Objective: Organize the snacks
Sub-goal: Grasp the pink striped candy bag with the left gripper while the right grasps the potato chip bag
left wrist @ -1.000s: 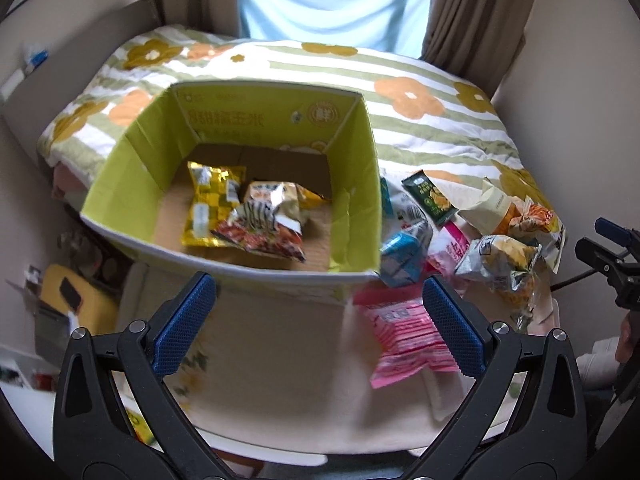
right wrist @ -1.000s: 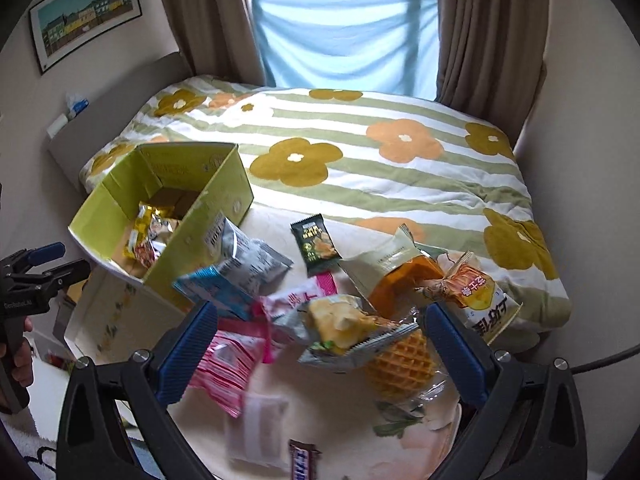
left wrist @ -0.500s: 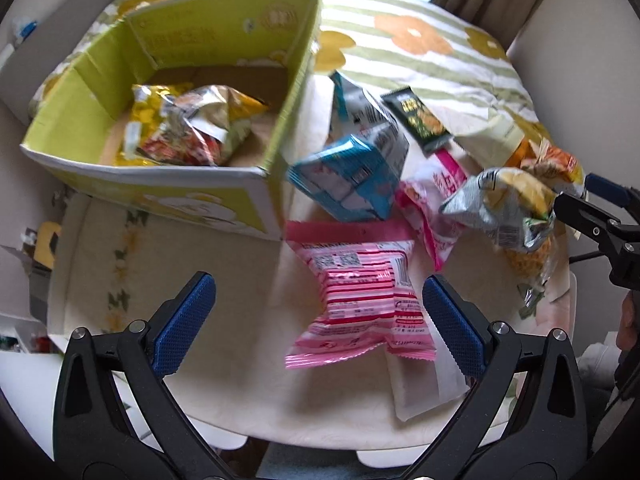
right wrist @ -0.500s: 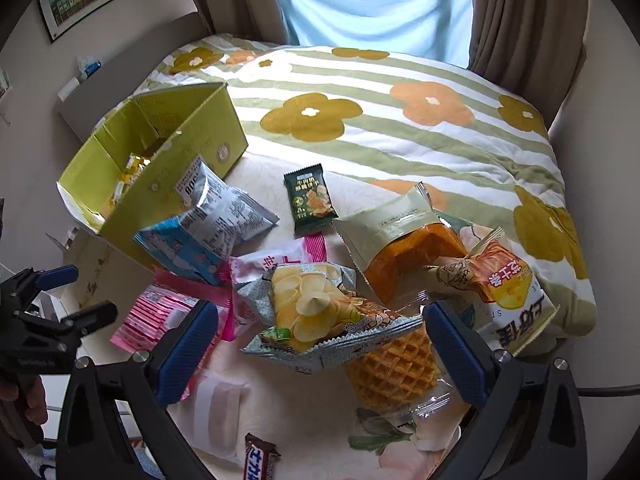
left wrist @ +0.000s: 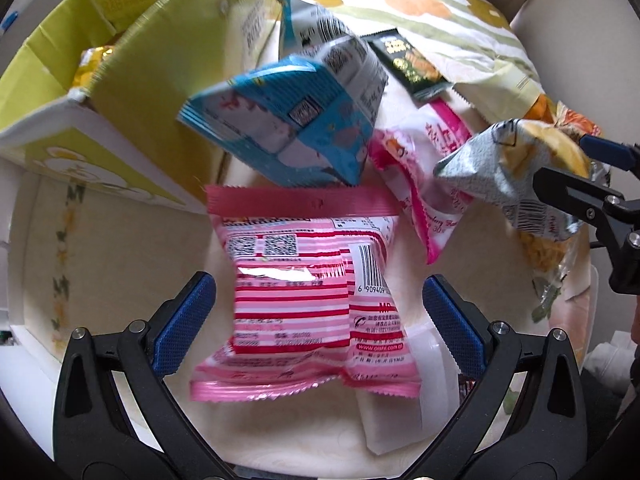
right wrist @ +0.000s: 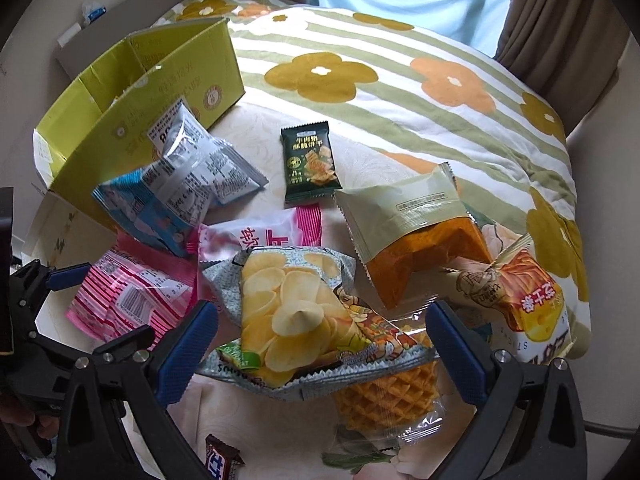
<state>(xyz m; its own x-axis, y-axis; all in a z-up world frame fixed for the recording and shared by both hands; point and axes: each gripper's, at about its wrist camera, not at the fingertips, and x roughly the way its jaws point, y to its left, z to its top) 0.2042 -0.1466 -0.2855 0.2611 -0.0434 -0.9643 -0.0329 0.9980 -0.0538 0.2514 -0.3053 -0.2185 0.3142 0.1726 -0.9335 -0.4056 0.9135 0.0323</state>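
The pink striped pack (left wrist: 308,304) lies between the left gripper's (left wrist: 320,316) spread fingers, with bare table (left wrist: 120,264) at 9 o'clock. At 12 o'clock the blue pack (left wrist: 280,136) overlaps its top edge; the box (left wrist: 132,92) blocks 11 o'clock.

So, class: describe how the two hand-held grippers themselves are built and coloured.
Both the left gripper and the right gripper look alike: two black plastic arms with triangular cut-outs and silver screws at the joints. Each arm ends in a blue ribbed pad. A thin dark cable shows beside the right one. No sleeve or marking is readable.
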